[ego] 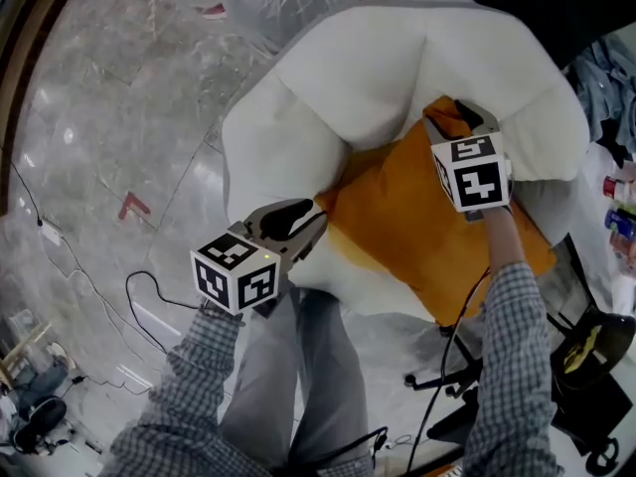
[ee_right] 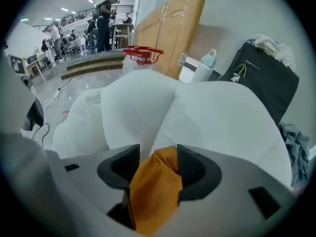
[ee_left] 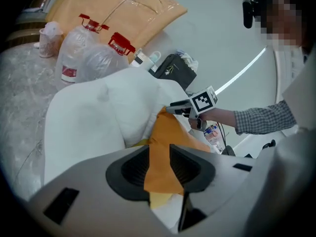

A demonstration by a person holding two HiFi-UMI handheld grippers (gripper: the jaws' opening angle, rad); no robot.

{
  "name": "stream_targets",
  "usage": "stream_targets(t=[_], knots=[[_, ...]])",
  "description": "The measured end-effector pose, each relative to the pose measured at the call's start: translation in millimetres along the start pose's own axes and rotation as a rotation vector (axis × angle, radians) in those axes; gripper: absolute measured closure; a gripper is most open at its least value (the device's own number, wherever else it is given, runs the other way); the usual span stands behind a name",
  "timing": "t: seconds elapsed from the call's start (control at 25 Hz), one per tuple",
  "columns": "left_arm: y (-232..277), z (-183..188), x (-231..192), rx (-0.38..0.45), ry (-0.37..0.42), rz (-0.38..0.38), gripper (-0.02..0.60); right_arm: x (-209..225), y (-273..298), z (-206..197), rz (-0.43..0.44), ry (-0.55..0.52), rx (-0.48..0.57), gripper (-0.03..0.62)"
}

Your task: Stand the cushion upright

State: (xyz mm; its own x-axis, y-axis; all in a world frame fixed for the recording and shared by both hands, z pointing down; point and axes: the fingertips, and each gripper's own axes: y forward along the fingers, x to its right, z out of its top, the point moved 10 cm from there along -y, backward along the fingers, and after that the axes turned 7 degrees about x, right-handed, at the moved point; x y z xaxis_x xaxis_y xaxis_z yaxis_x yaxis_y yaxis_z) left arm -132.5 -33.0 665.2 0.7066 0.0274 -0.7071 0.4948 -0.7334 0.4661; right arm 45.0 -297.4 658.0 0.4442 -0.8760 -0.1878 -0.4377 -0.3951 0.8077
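An orange cushion (ego: 427,217) lies tilted on the seat of a white armchair (ego: 397,58), its upper corner against the backrest. My left gripper (ego: 318,217) is at the cushion's left corner. In the left gripper view that corner (ee_left: 165,132) runs between the jaws of the left gripper (ee_left: 159,164), which stand apart and do not pinch it. My right gripper (ego: 467,117) is at the cushion's top corner. In the right gripper view the bunched corner (ee_right: 153,191) sits loose between the wide-open jaws of the right gripper (ee_right: 158,164). The right gripper (ee_left: 177,106) also shows in the left gripper view.
The person's legs (ego: 298,386) stand right in front of the armchair. Cables (ego: 149,306) trail over the marble floor at the left. Large water bottles (ee_left: 98,58) and a cardboard sheet (ee_left: 123,9) stand behind the armchair, with a black bag (ee_right: 261,73) beside them. A black chair base (ego: 586,366) is at the right.
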Motion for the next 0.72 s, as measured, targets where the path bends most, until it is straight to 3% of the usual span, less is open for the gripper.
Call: stream_targets(t=[0.28, 0.52, 0.72], knots=[[17.0, -23.0, -19.5, -0.033, -0.054, -0.004, 0.439, 2.2, 30.9, -17.0, -0.061, 0.008, -0.115, 0.339], [32.9, -40.2, -34.1, -0.061, -0.107, 0.005, 0.423, -3.9, 36.9, -21.7, -0.078, 0.013, -0.137, 0.51], [43.9, -64.0, -51.5, -0.108, -0.164, 0.028, 0.41, -4.2, 18.3, -28.0, -0.093, 0.062, -0.041, 0.549]])
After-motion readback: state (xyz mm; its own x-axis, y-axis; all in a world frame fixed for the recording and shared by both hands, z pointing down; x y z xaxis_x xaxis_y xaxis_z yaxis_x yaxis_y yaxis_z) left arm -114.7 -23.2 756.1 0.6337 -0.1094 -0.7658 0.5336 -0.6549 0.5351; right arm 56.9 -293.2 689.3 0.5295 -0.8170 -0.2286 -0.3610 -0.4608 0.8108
